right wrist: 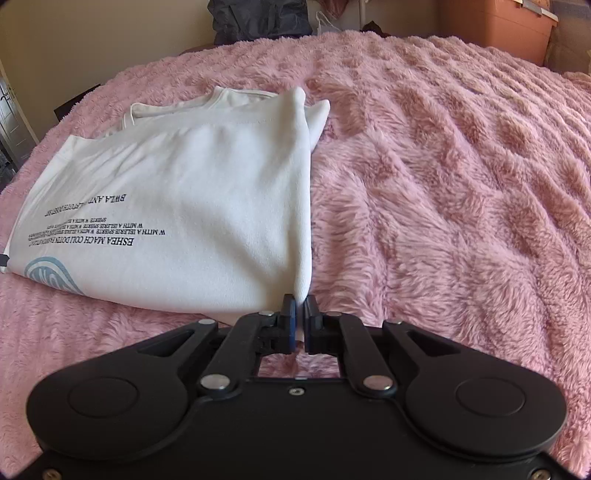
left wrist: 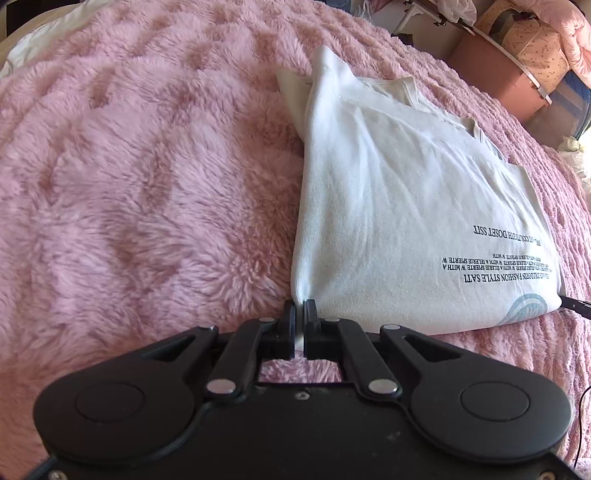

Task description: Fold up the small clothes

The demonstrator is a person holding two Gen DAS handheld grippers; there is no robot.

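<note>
A white T-shirt (left wrist: 399, 206) with black printed text and a blue swirl lies partly folded on a pink fluffy blanket (left wrist: 147, 184). My left gripper (left wrist: 299, 306) is shut on the shirt's near left corner, low over the blanket. The shirt also shows in the right wrist view (right wrist: 192, 206), with its collar at the far end. My right gripper (right wrist: 300, 302) is shut on the shirt's near right corner. The right gripper's tip (left wrist: 576, 304) shows at the shirt's far corner in the left wrist view.
The pink blanket (right wrist: 443, 184) covers a bed. A brown storage box (left wrist: 491, 66) and bundled bedding (left wrist: 554, 37) stand beyond the bed's right edge. An orange bin (right wrist: 517, 29) and dark bag (right wrist: 258, 18) sit behind the bed. A white pillow (left wrist: 48, 33) lies far left.
</note>
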